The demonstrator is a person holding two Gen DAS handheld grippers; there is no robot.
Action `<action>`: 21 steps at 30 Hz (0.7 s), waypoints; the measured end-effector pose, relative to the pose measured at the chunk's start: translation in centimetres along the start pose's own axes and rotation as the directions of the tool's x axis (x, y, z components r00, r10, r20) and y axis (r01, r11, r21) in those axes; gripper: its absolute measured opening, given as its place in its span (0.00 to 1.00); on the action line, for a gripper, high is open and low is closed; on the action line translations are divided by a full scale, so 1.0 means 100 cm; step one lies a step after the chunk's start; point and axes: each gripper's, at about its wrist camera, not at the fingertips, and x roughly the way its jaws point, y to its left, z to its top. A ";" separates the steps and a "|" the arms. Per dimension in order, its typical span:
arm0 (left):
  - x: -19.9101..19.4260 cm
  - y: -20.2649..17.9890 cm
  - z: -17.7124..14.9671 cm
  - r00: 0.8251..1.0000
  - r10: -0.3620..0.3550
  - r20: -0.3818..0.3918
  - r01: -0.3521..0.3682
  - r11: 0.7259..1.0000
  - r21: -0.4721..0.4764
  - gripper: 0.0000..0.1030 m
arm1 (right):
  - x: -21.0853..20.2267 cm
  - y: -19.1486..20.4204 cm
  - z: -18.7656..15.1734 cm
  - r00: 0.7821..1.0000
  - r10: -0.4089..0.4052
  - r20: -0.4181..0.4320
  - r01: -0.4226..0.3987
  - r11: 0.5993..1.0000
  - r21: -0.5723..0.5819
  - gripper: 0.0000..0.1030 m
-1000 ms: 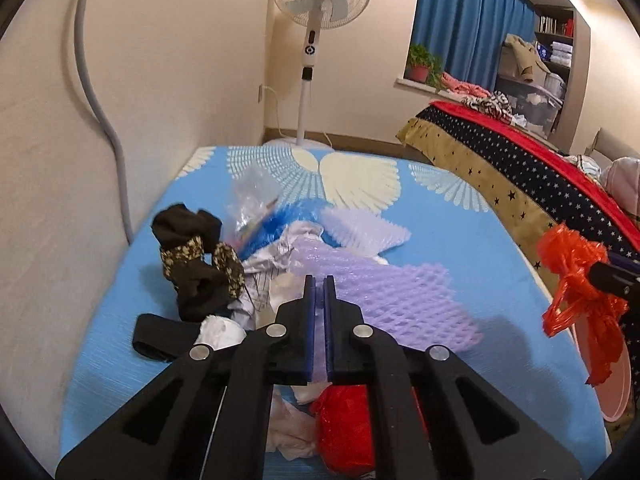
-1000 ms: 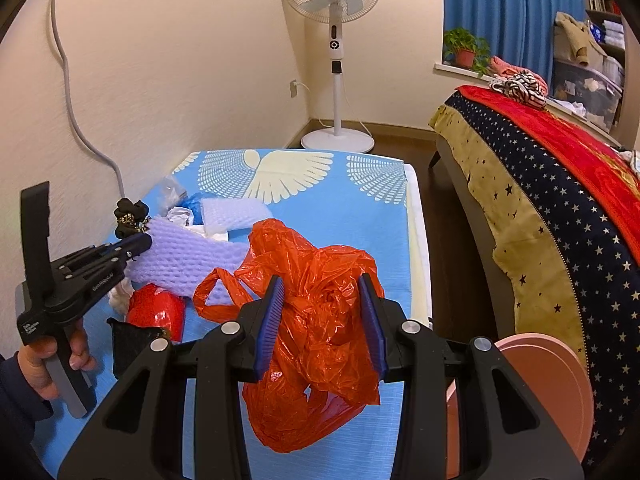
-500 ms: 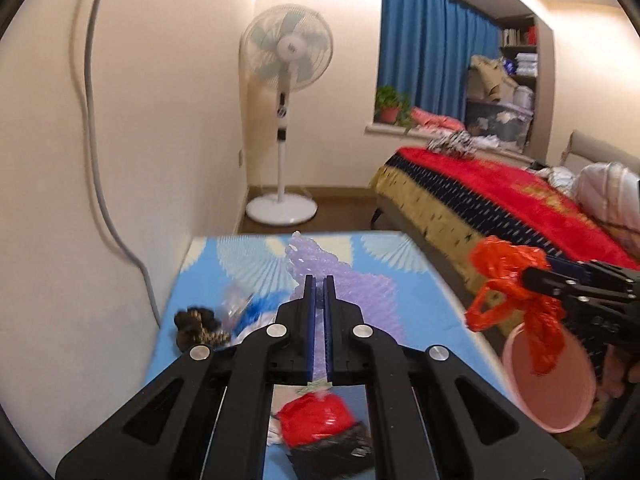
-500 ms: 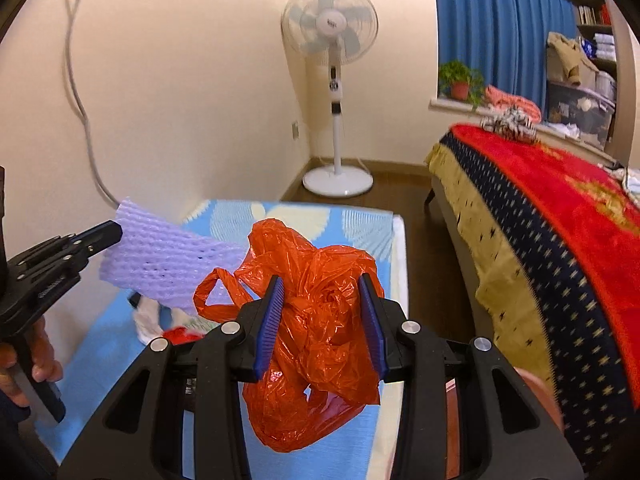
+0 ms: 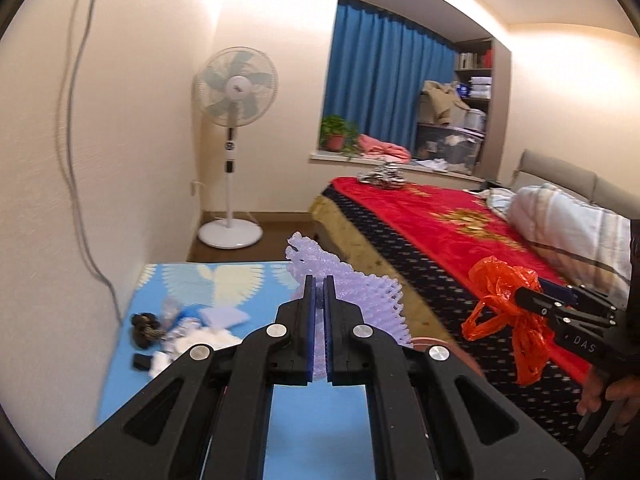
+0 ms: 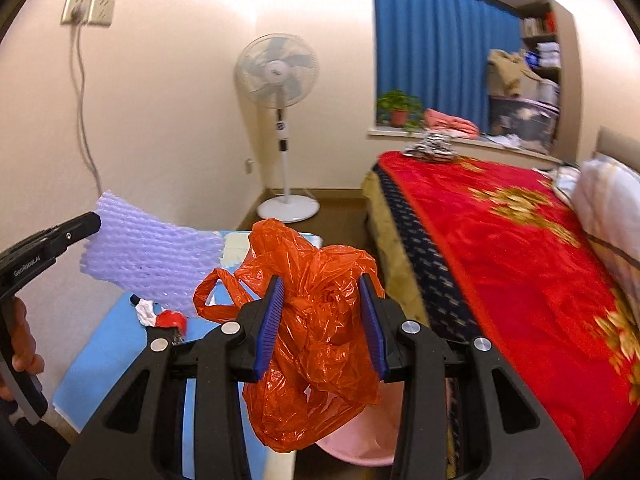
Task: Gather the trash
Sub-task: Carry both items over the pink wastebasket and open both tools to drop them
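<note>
Holding two pieces of trash at once, I have both hands loaded. My left gripper [image 5: 318, 292] has its jaws clamped almost flat on the lilac foam-net sleeve [image 5: 362, 300], which sticks out ahead of the fingers in the air above the blue bird-print mat [image 5: 192, 284]. My right gripper [image 6: 322, 322] has its jaws part-way apart, pinching the crumpled orange plastic bag [image 6: 316, 328], which bulges above them and hangs loose below. Directly under that bag I can see the rim of a pink plastic bin [image 6: 360, 446], beside the bed with the red and gold cover [image 6: 520, 248]; I judge it to be the drop point.

More litter lies on the mat: white tissue wads [image 5: 200, 338], a small black piece [image 5: 141, 361] and a dark knotted bundle [image 5: 145, 325].

My worries: the foam is light and springy, so on release it may catch on a pad or drift past the rim. The bag's loop handle [image 6: 212, 296] could snag a finger, and the dangling bag hides much of the bin, so my aim is partly blind.
</note>
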 end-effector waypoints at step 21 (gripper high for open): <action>0.057 -0.127 -0.034 0.986 -0.118 -0.119 0.136 0.978 0.156 0.04 | -0.001 -0.090 -0.055 0.994 -0.102 -0.046 0.107 0.988 0.109 0.38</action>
